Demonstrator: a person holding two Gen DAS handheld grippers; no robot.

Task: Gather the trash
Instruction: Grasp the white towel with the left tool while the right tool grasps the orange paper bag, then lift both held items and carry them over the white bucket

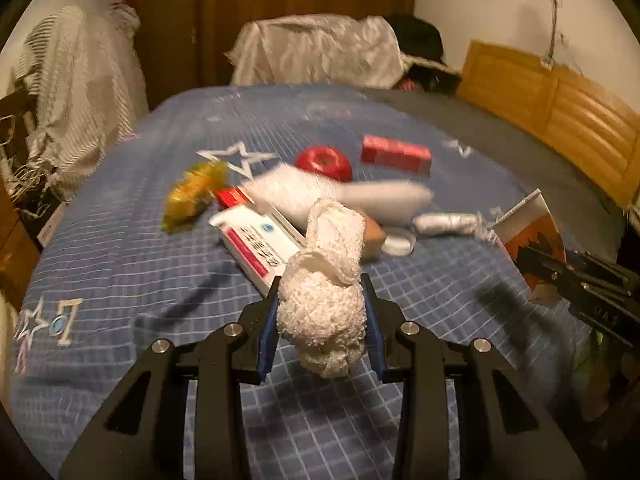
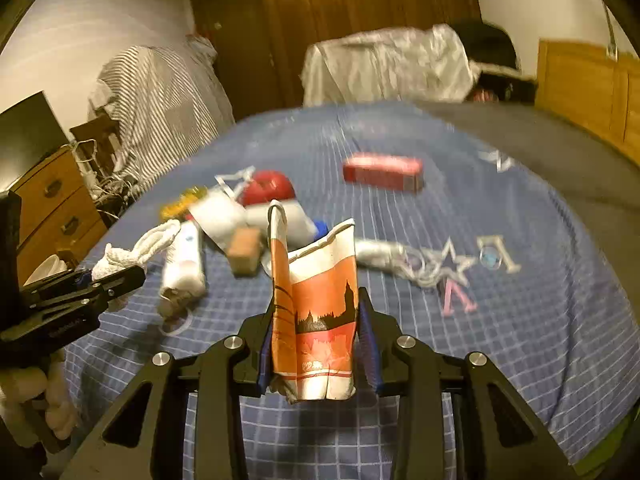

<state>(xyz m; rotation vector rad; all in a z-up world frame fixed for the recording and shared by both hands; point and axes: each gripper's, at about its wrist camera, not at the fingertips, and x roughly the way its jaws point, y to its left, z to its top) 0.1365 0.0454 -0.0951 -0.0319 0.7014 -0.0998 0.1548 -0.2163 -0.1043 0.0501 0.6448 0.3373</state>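
left gripper (image 1: 322, 312) clamps a white cloth wad (image 1: 324, 304), right gripper (image 2: 318, 332) clamps an orange carton (image 2: 320, 320) above the bed (image 2: 520, 320).

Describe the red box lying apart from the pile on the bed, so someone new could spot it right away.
Start at the blue checked bedspread and find the clutter heaped in its middle. Beyond the red apple, toward the wooden headboard, lies the long red box on its own. Unlike the red-and-white carton in the pile, it touches nothing and is red all over.

probably a bedroom: bed (image 1: 120, 264), wooden headboard (image 1: 560, 112)
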